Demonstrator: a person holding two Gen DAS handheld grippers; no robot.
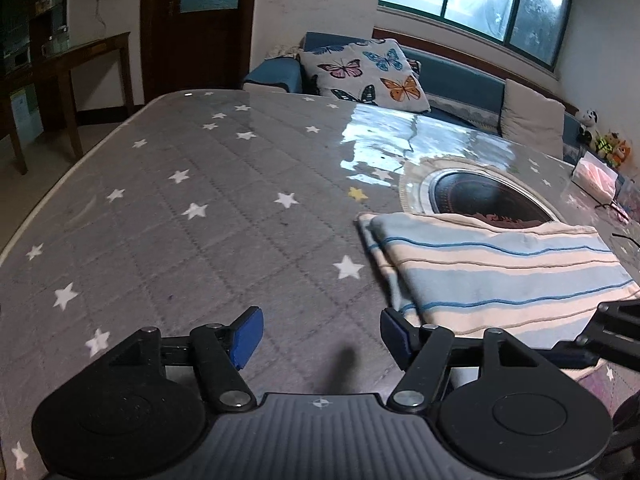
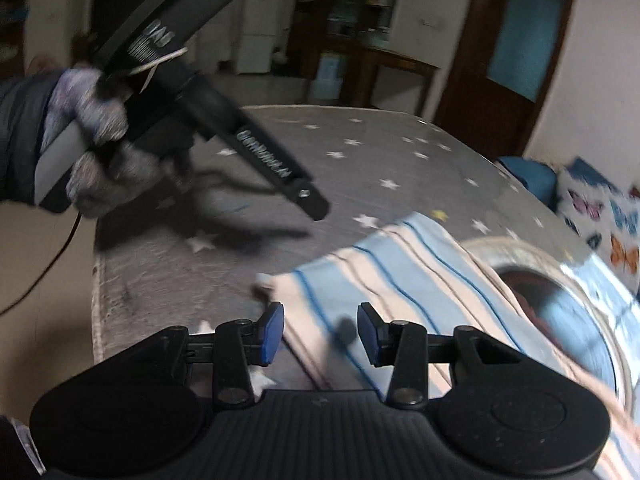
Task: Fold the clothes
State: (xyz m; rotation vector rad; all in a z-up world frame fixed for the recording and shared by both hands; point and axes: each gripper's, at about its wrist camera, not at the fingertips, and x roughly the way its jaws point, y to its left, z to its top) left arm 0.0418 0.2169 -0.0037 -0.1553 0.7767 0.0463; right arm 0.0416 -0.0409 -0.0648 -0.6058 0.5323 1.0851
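A folded cloth point(image 1: 500, 276) with pale blue and cream stripes lies flat on the grey star-print table cover point(image 1: 200, 200). My left gripper point(image 1: 320, 328) hovers over bare table cover just left of the cloth's near corner, open, with nothing between its fingers. The right wrist view shows the same cloth point(image 2: 400, 280) beneath my right gripper point(image 2: 320, 330), which stands open above the cloth's near edge; its pads do not press on the fabric. A gloved hand point(image 2: 92, 152) holds the left tool at upper left in that view.
A round dark hotplate point(image 1: 488, 200) is set into the table just behind the cloth. A blue sofa with a butterfly cushion point(image 1: 360, 72) stands past the far edge. A pink tissue pack point(image 1: 596, 176) sits at far right. A wooden side table point(image 1: 80, 60) stands at left.
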